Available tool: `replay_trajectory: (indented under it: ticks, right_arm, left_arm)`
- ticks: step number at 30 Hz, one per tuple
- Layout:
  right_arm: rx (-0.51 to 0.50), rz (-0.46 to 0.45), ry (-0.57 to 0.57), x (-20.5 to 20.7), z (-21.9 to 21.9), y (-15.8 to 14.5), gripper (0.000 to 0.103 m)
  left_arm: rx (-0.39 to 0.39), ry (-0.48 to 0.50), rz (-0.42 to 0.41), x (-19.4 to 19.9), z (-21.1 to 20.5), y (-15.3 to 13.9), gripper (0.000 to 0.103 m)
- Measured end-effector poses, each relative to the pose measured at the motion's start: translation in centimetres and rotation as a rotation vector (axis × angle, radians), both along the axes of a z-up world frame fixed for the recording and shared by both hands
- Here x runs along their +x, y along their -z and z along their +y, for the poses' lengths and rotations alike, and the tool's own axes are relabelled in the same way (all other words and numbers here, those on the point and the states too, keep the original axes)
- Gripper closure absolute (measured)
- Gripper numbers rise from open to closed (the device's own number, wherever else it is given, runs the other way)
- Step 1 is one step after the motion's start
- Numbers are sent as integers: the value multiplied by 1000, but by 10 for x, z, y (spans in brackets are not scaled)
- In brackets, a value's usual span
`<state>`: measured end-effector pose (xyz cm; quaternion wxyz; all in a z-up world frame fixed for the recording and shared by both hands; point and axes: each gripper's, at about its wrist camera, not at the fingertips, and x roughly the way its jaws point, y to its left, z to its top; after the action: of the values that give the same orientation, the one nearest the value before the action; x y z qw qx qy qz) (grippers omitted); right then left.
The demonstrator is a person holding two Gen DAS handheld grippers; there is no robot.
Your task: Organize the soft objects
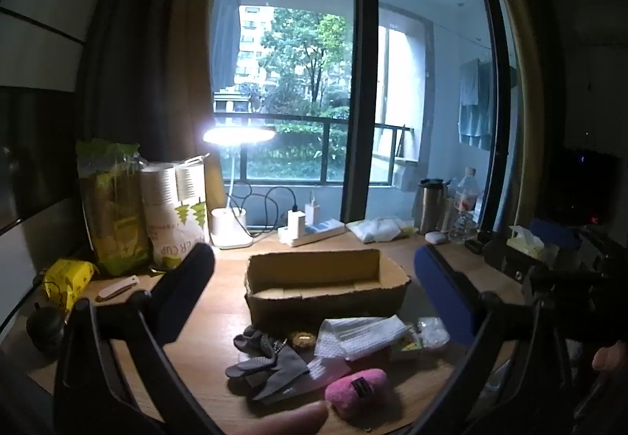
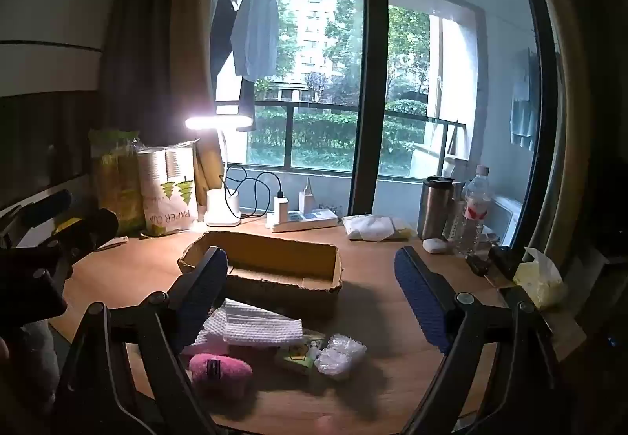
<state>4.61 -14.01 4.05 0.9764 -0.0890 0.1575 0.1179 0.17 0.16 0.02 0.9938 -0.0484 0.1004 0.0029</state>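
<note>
An open, empty cardboard box (image 1: pixel 325 284) (image 2: pixel 271 270) stands mid-desk. In front of it lies a pile of soft things: grey gloves (image 1: pixel 267 364), a white waffle cloth (image 1: pixel 361 333) (image 2: pixel 255 329), a pink fuzzy toy (image 1: pixel 359 394) (image 2: pixel 219 366), a small green packet (image 1: pixel 408 344) (image 2: pixel 298 354) and a clear plastic bag (image 2: pixel 339 354). My left gripper (image 1: pixel 314 301) is open and empty, raised above the pile. My right gripper (image 2: pixel 314 297) is open and empty, also above the pile. The left gripper shows at the left edge of the right wrist view (image 2: pixel 70 227).
A lit desk lamp (image 1: pixel 235 199), paper-cup packs (image 1: pixel 172 215), a power strip (image 1: pixel 314 229), folded white cloth (image 1: pixel 376 229), a steel tumbler (image 2: pixel 433 207), a water bottle (image 2: pixel 473 211), a tissue pack (image 2: pixel 539 278) and a yellow packet (image 1: pixel 66 282) line the desk's back and sides.
</note>
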Motion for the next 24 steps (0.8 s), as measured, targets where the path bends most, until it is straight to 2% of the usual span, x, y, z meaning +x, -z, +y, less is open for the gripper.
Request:
replay_trajectory:
  ticks: [24]
  right_arm:
    - [42,3,12,1,-5,-4,14]
  left_arm:
    - [17,11,11,-1,5,-4,0]
